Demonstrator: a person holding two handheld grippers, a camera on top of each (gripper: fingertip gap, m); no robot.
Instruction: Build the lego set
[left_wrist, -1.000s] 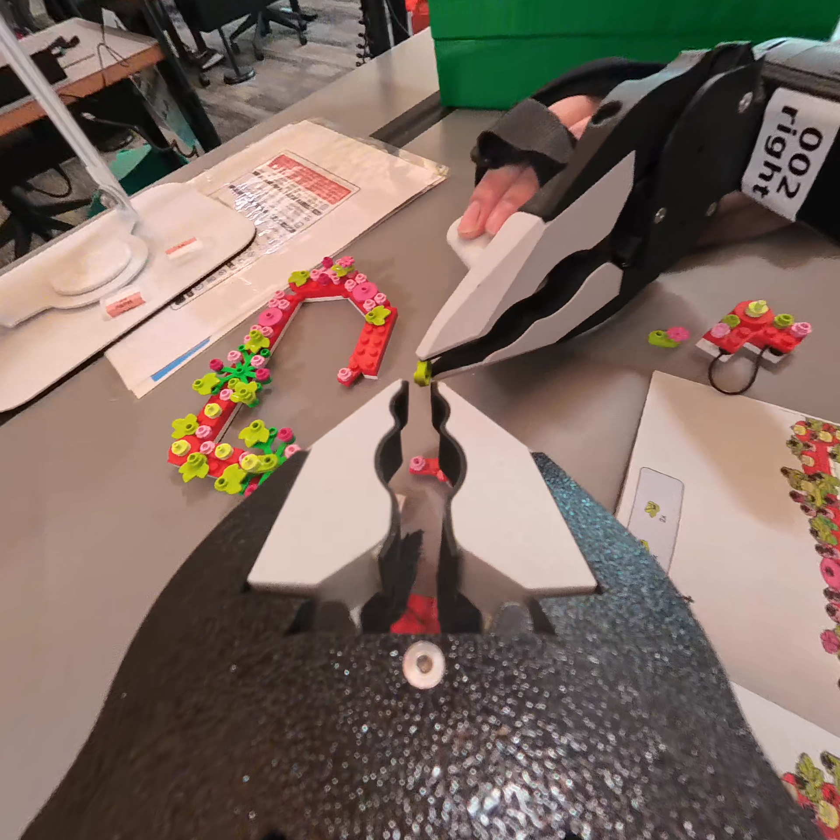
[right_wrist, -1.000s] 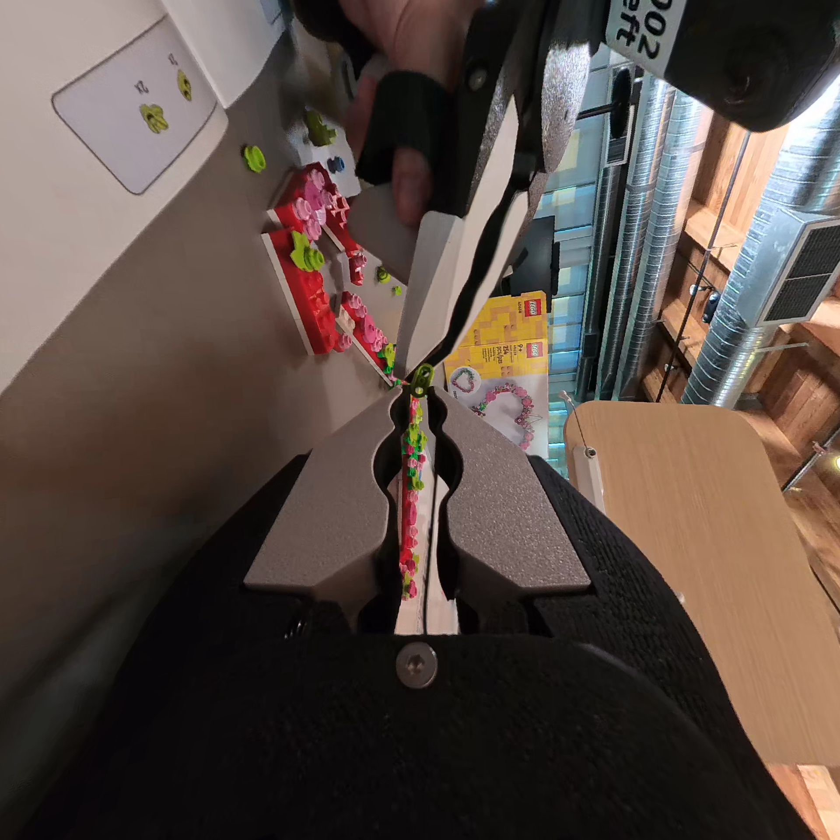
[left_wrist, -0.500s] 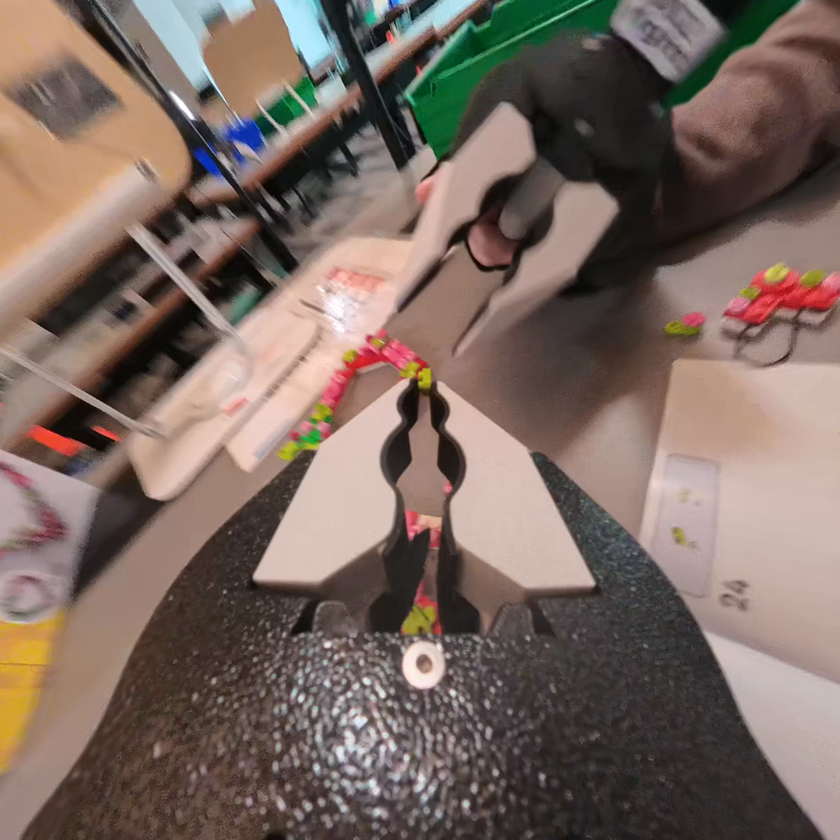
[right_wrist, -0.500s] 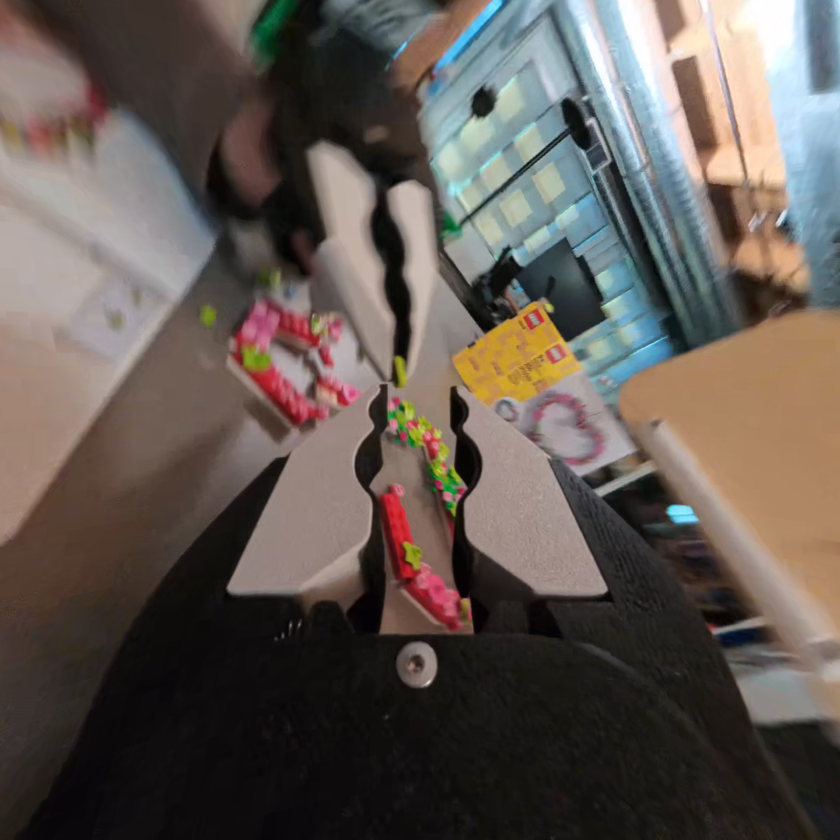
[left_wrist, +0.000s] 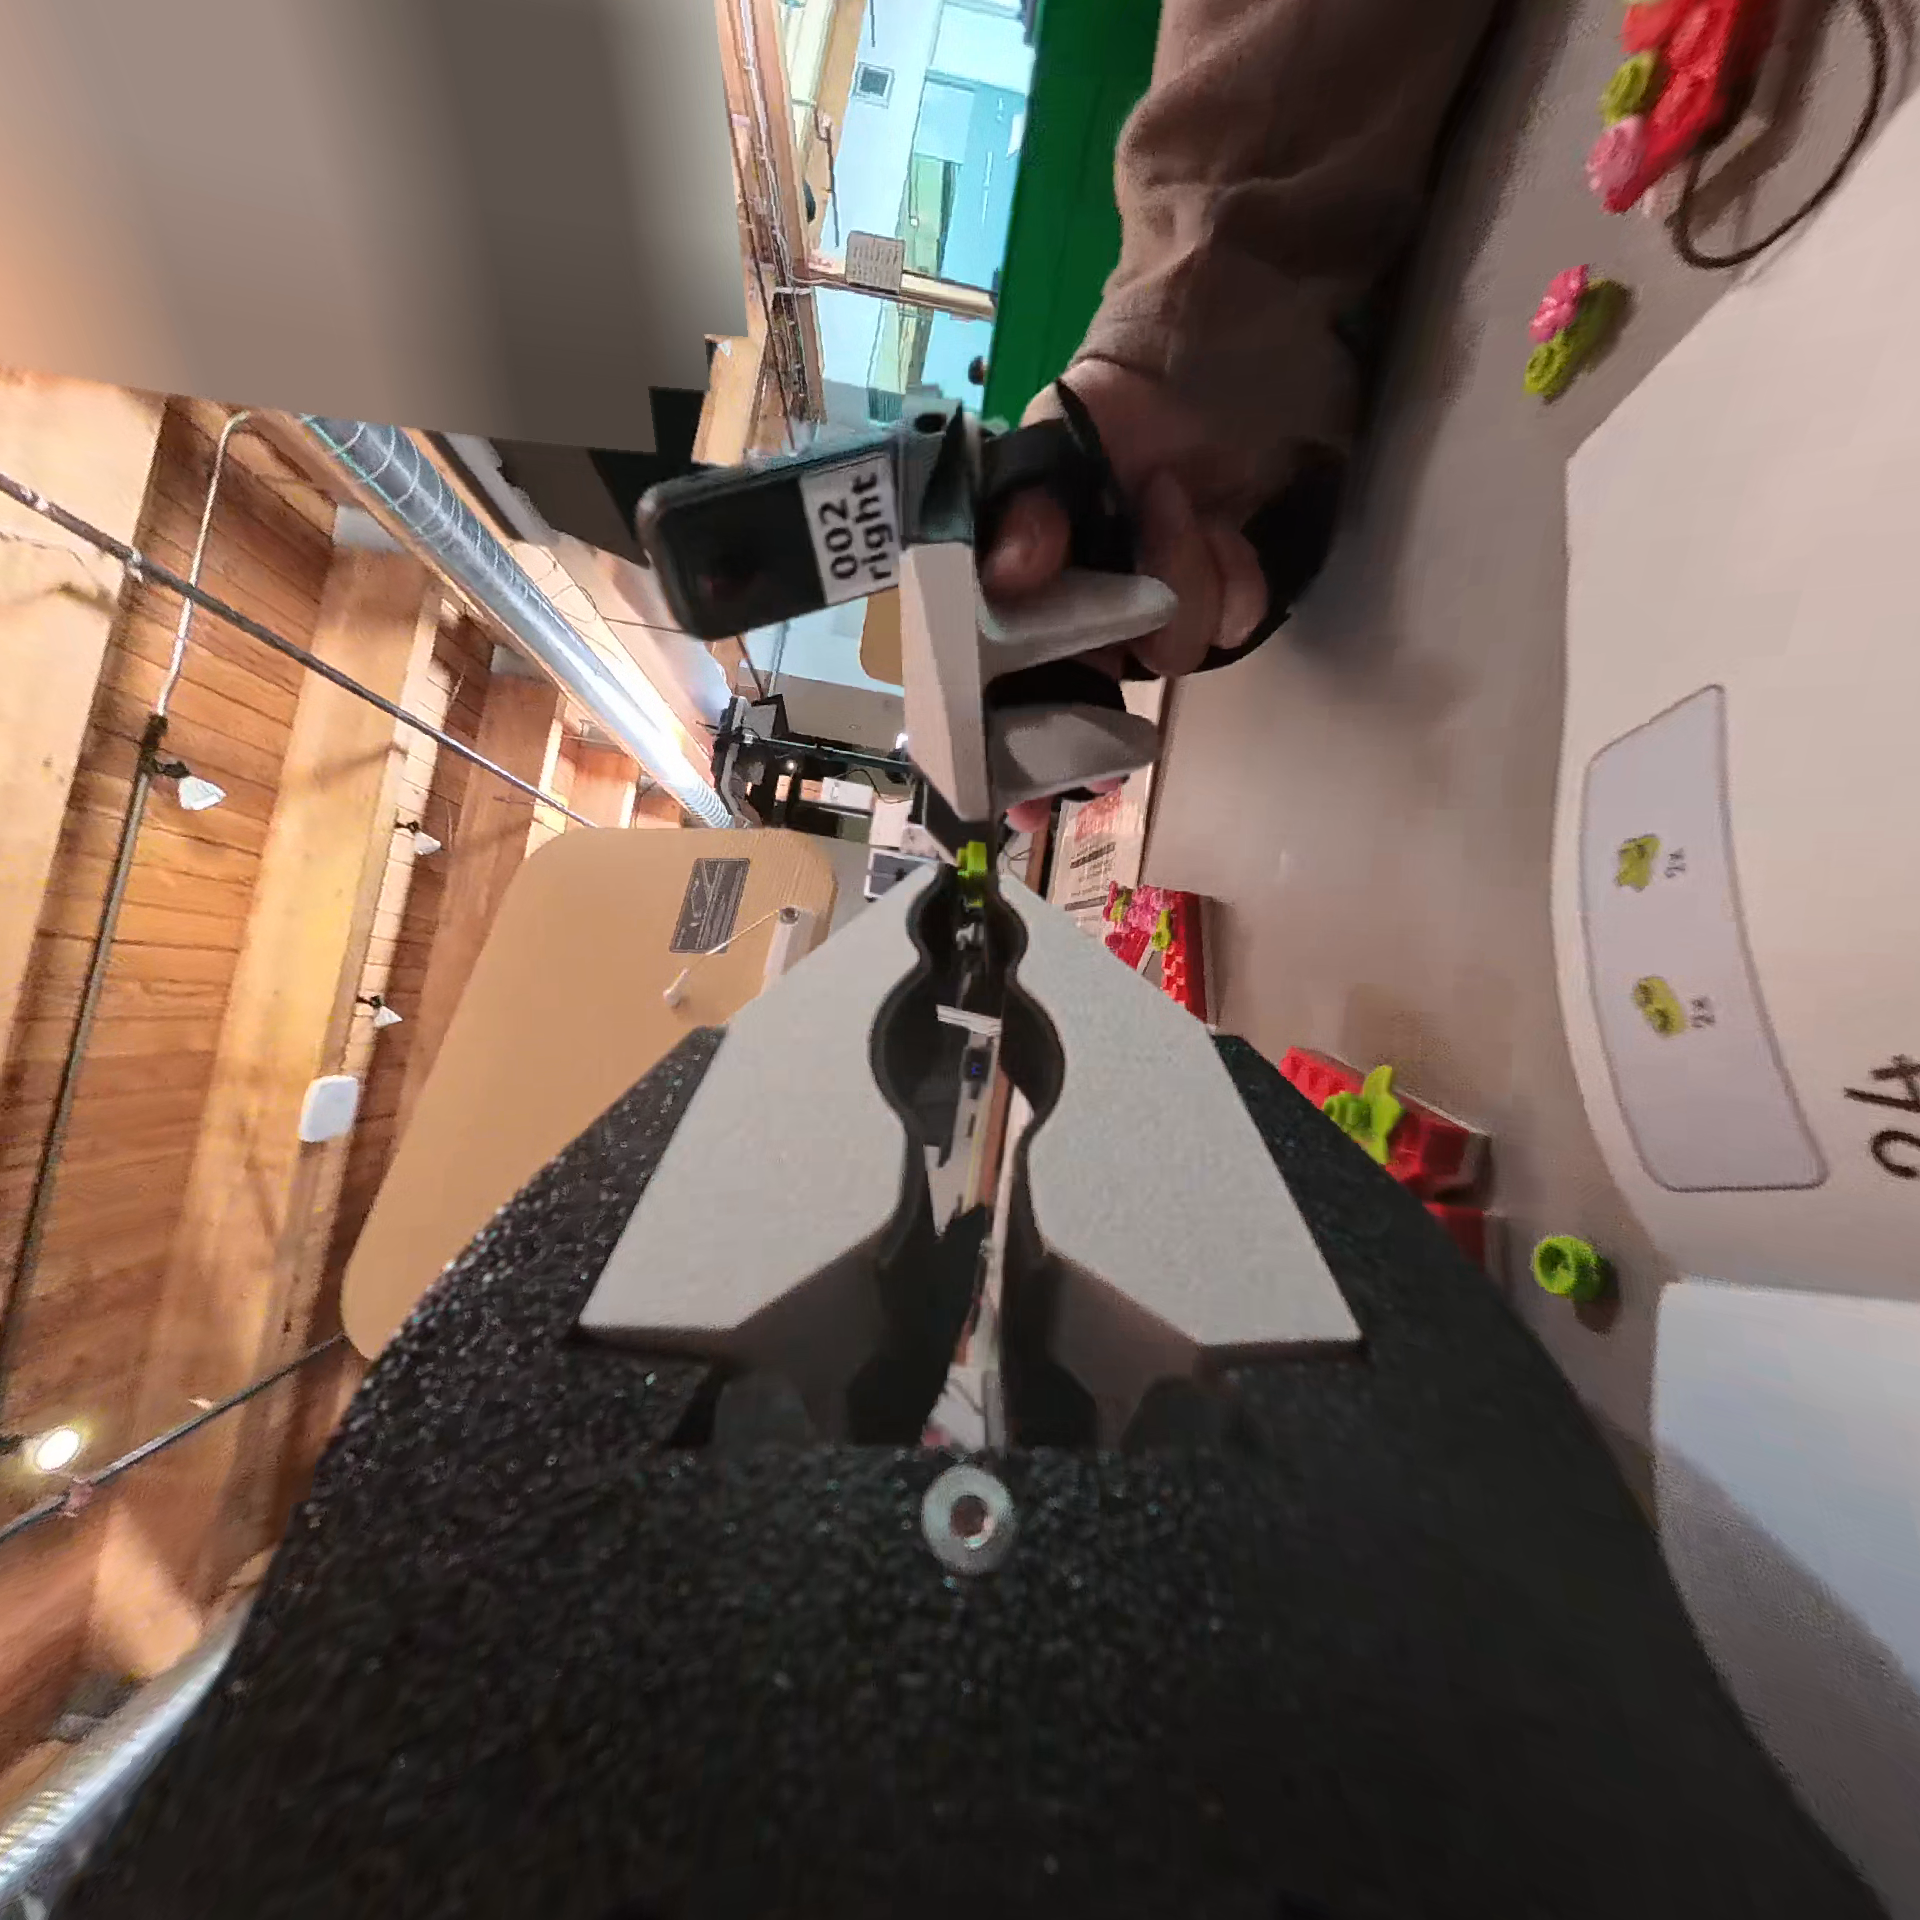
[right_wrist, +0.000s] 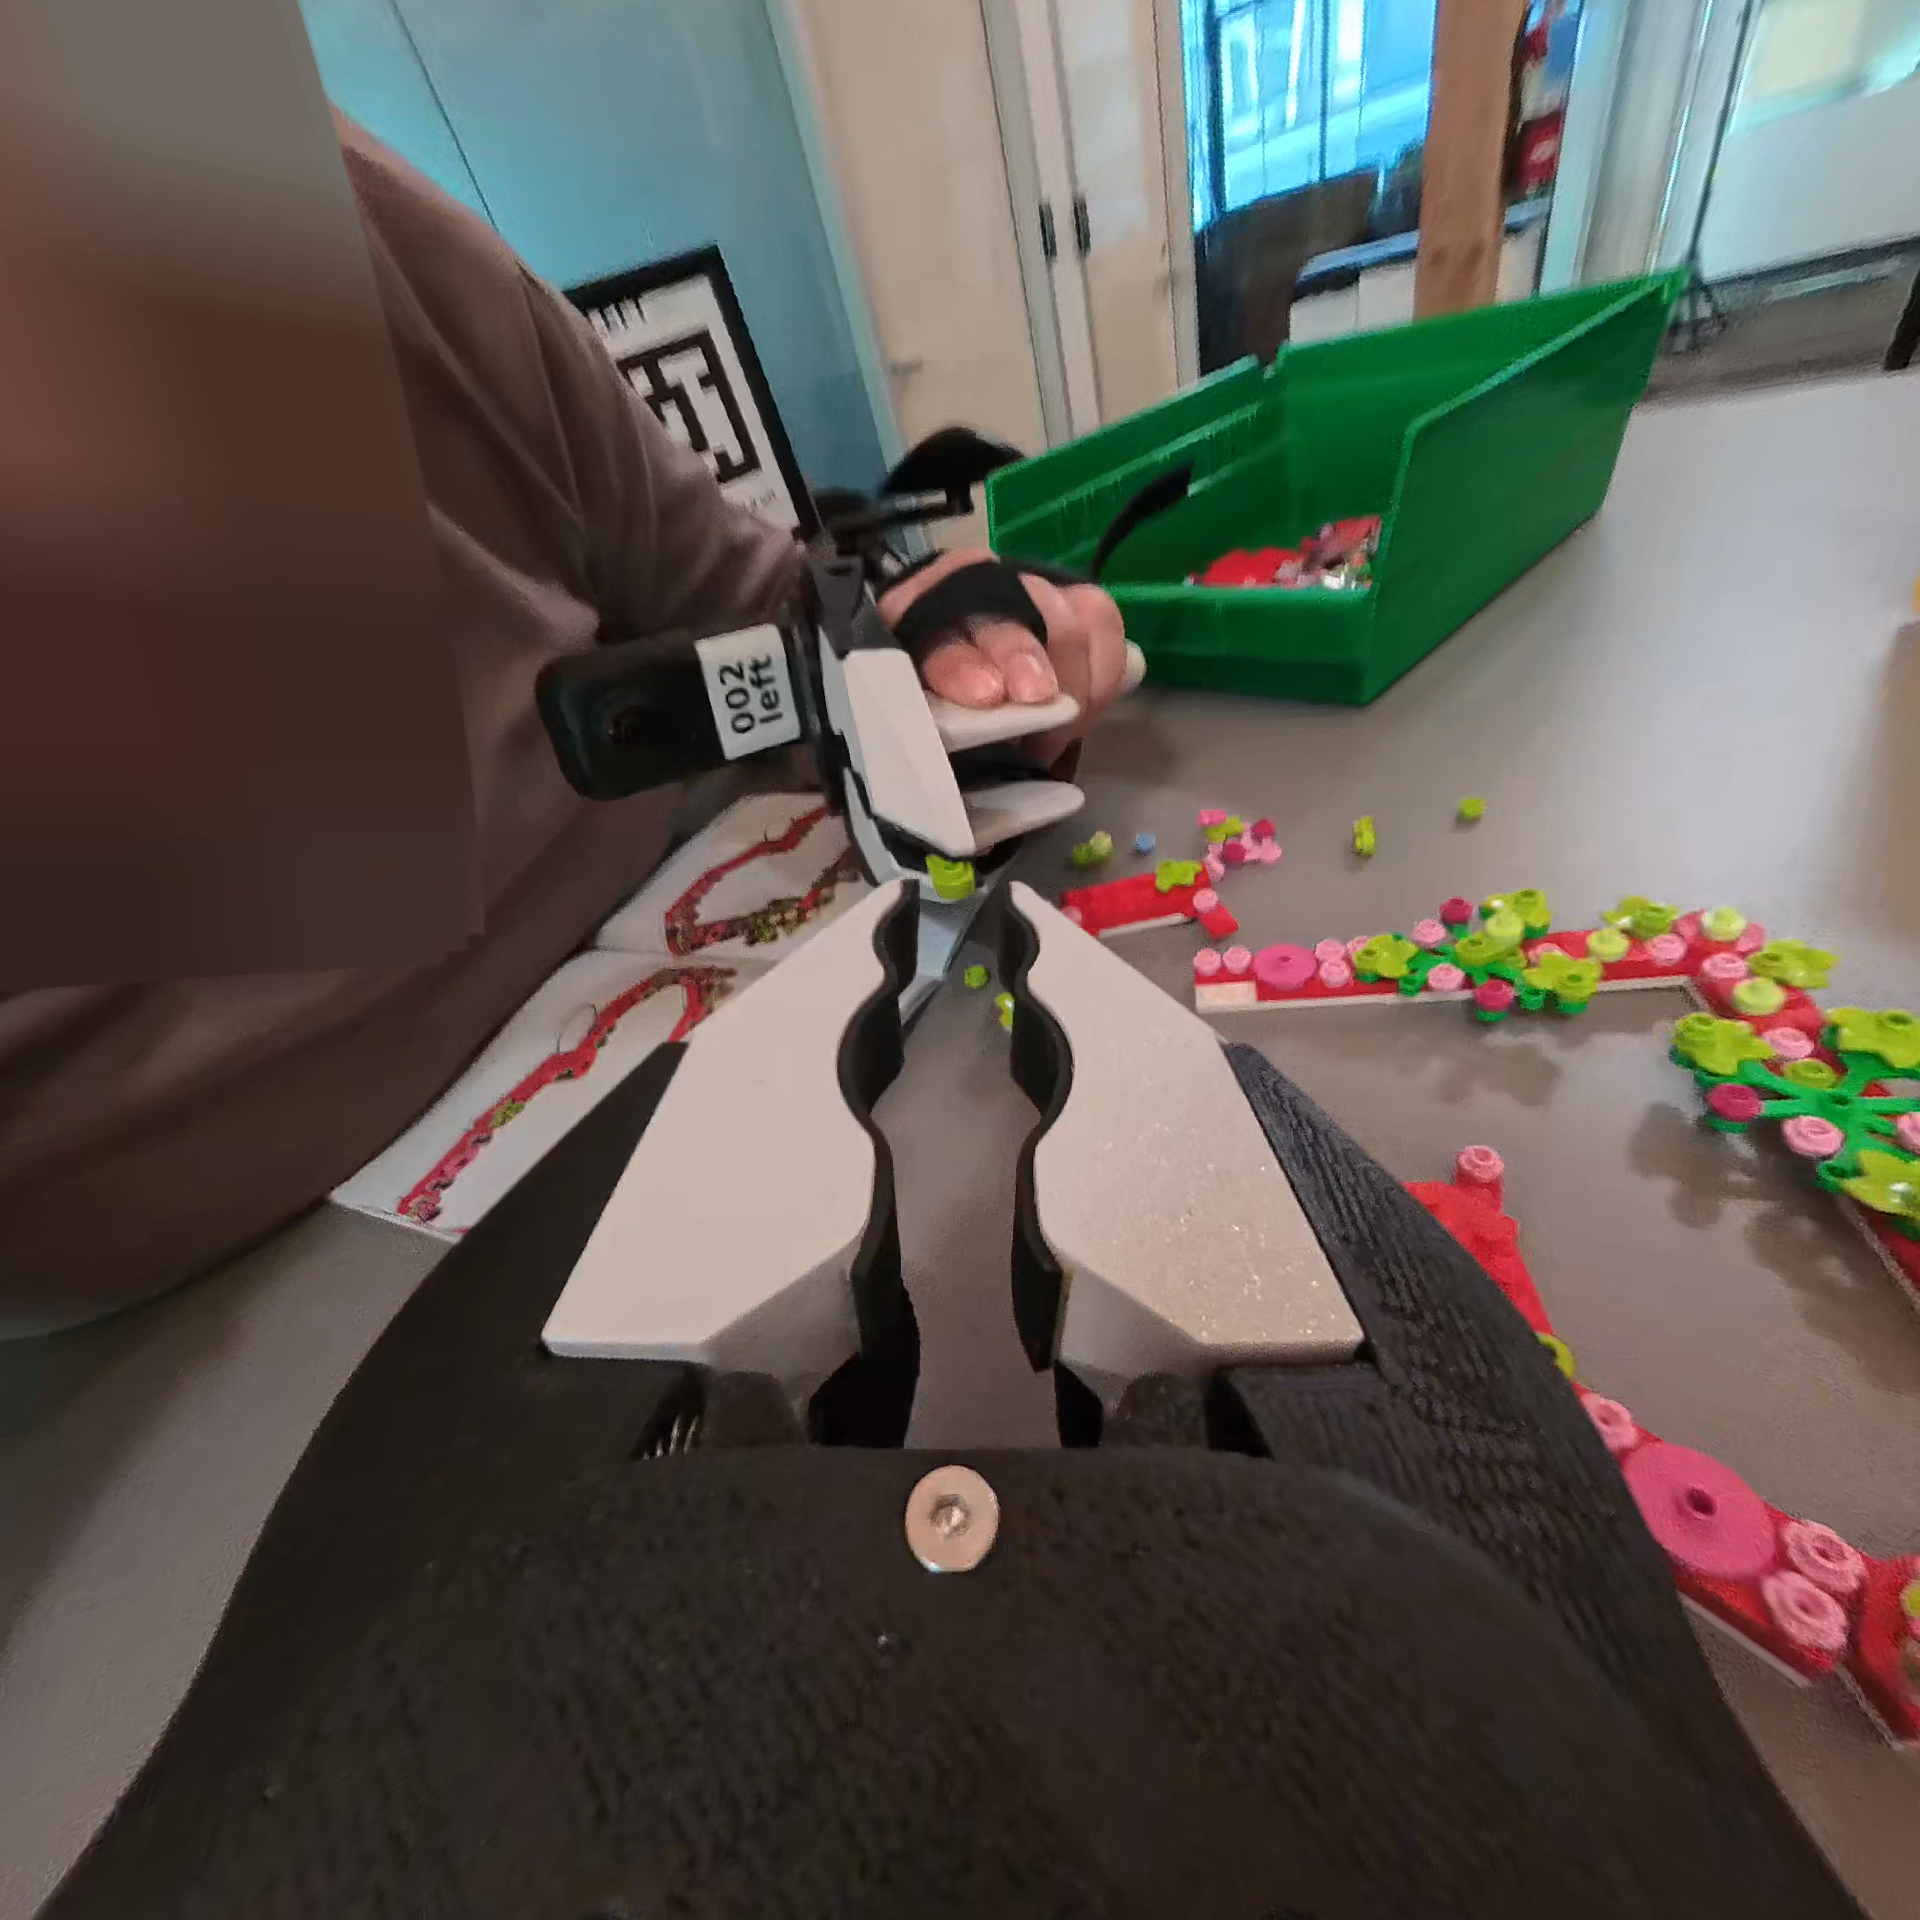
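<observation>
My left gripper (left_wrist: 974, 885) is shut on a small lime lego piece (left_wrist: 971, 864) at its fingertips, held above the grey table. In the right wrist view the left gripper (right_wrist: 961, 857) points down with that lime piece (right_wrist: 951, 876) at its tip. My right gripper (right_wrist: 958, 896) is open, its fingertips either side of and just under the piece, not gripping it. It shows edge-on in the left wrist view (left_wrist: 971, 821). The red heart-shaped build with pink and lime flowers (right_wrist: 1558, 966) lies on the table to the right.
A green bin (right_wrist: 1351, 540) with loose parts stands behind. Loose small pieces (right_wrist: 1236, 842) and a short red section (right_wrist: 1143, 899) lie near it. The open instruction booklet (right_wrist: 644, 987) is at the left. A small red build with a black cord (left_wrist: 1683, 83) lies farther off.
The lime piece passed from the right gripper to the left one. The right gripper opened, the left closed on it. Both grippers rolled and lifted off the table.
</observation>
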